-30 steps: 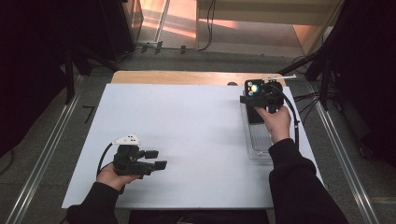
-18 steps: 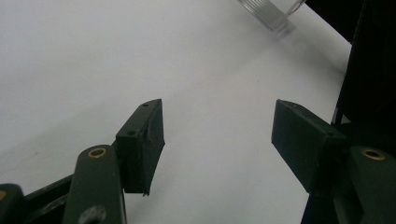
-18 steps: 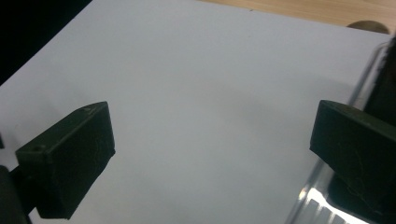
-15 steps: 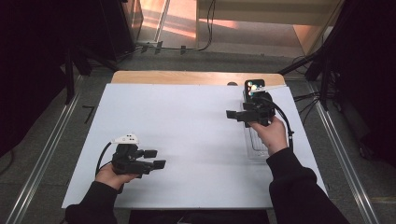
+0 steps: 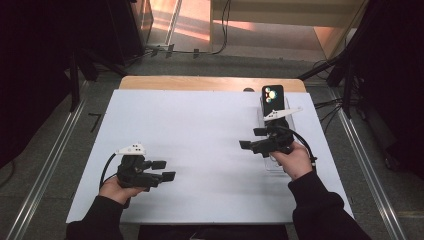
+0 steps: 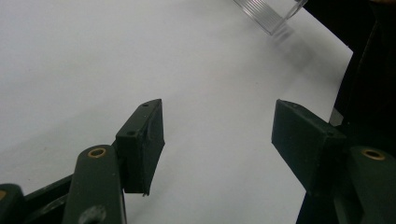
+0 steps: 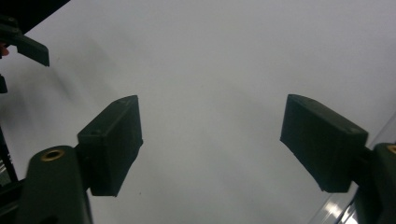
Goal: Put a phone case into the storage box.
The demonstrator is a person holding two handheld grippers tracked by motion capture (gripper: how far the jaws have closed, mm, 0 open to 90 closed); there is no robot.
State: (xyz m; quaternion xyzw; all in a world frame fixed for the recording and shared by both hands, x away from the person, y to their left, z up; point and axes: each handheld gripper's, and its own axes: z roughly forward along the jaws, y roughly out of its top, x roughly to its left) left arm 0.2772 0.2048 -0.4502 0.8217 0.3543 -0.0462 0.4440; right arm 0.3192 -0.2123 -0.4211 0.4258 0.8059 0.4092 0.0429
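Observation:
My left gripper [image 5: 164, 170] rests low over the near left of the white table [image 5: 200, 130], jaws pointing right. In the left gripper view its jaws [image 6: 217, 140] stand open over bare white surface. My right gripper [image 5: 252, 138] hovers at the right, jaws pointing left, beside a clear plastic tray [image 5: 274, 162]. Its jaws [image 7: 210, 144] are open with nothing between them, and they have just been closing a little. A black device with coloured spots [image 5: 272, 94] stands upright at the tray's far end, apart from both grippers.
A corner of the clear tray [image 6: 271, 14] and a dark sleeve [image 6: 369, 70] appear in the left gripper view. The left gripper's jaw [image 7: 25, 46] shows far off in the right gripper view. A wooden strip [image 5: 200, 82] edges the table's far side. Dark stands and cables lie around the table.
My right gripper has drawn back from the black device, moving toward the person and leftward, and turned its jaws to the left. The device stayed in place. The left gripper has not moved.

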